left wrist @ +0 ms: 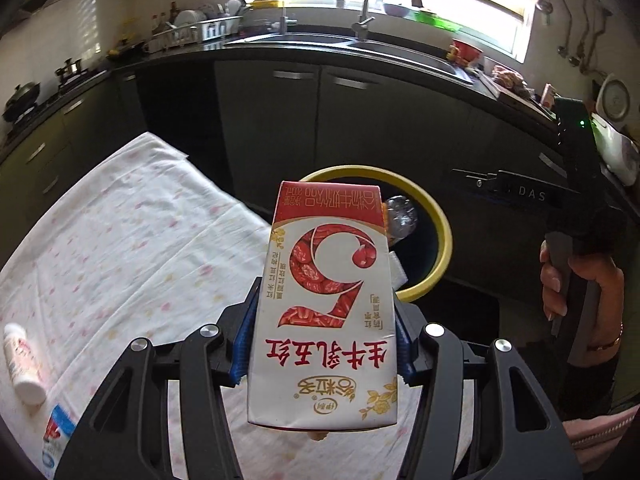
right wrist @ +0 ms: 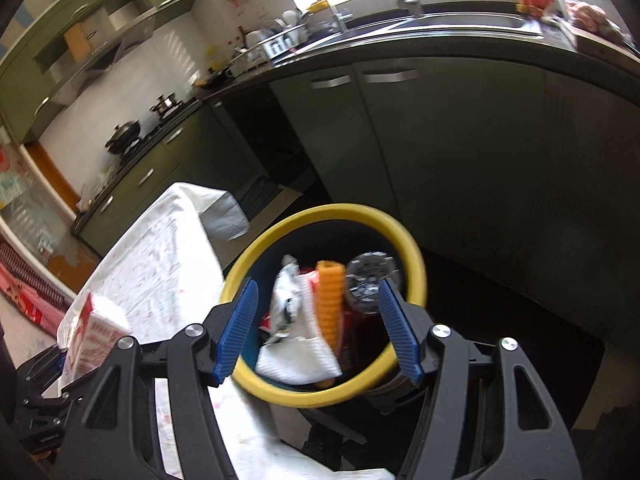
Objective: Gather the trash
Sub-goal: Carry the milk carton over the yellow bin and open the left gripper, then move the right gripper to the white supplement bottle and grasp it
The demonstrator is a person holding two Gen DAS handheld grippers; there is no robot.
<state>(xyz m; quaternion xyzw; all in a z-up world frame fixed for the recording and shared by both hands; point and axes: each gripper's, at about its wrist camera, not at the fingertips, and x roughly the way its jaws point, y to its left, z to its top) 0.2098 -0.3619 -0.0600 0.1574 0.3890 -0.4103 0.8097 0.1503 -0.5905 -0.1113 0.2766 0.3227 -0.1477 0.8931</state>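
Observation:
My left gripper (left wrist: 322, 344) is shut on a red and white milk carton (left wrist: 326, 304) and holds it above the table edge, just short of the yellow-rimmed bin (left wrist: 440, 224). The carton also shows at the left of the right wrist view (right wrist: 94, 332). My right gripper (right wrist: 318, 328) is open and empty, above the bin (right wrist: 280, 236). The bin holds a white tissue (right wrist: 298, 360), an orange ridged piece (right wrist: 330, 304), a crushed clear bottle (right wrist: 368, 280) and a silver wrapper (right wrist: 286, 296).
A table with a white flowered cloth (left wrist: 120, 248) lies left of the bin. On it are a small white bottle (left wrist: 22, 364) and a blue and white packet (left wrist: 56, 436). Dark kitchen cabinets (left wrist: 360, 120) and a sink counter (left wrist: 360, 44) stand behind.

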